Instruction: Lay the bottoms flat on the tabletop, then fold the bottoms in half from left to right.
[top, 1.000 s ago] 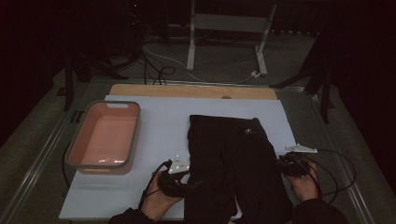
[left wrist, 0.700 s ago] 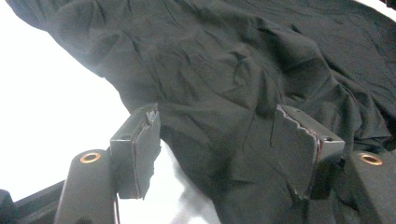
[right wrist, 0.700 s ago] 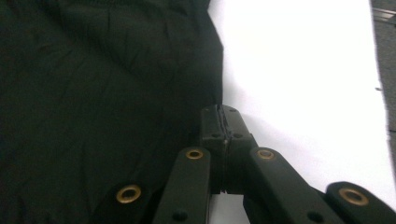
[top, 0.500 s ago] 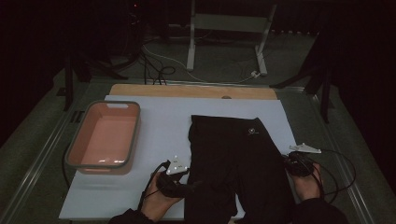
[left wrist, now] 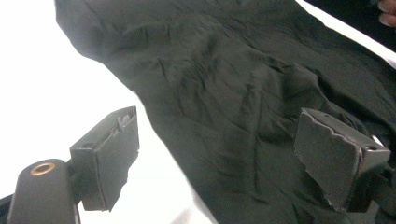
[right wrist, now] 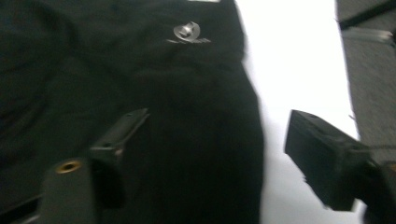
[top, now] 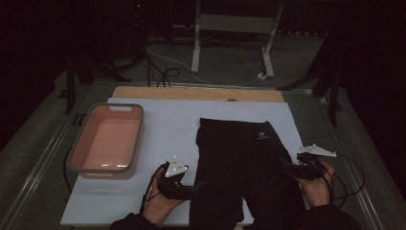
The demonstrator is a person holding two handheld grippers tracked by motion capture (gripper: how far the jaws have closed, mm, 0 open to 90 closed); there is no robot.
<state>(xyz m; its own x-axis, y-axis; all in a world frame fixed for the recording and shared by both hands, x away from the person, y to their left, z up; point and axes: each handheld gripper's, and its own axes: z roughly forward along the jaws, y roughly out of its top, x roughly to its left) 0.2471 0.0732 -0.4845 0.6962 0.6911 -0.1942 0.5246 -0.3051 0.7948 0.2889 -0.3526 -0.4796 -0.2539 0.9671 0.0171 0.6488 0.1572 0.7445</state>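
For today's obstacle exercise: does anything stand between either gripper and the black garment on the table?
Nothing visible does. The left gripper and the right gripper, jaws just opened, stand wide right over the black garment, nothing between.

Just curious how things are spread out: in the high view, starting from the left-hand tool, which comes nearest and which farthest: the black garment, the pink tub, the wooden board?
1. Black garment, right beside the left tool.
2. Pink tub, at the mat's left.
3. Wooden board, along the far edge.

Dim lab: floor cables (top: 163,72), metal stand (top: 234,28)
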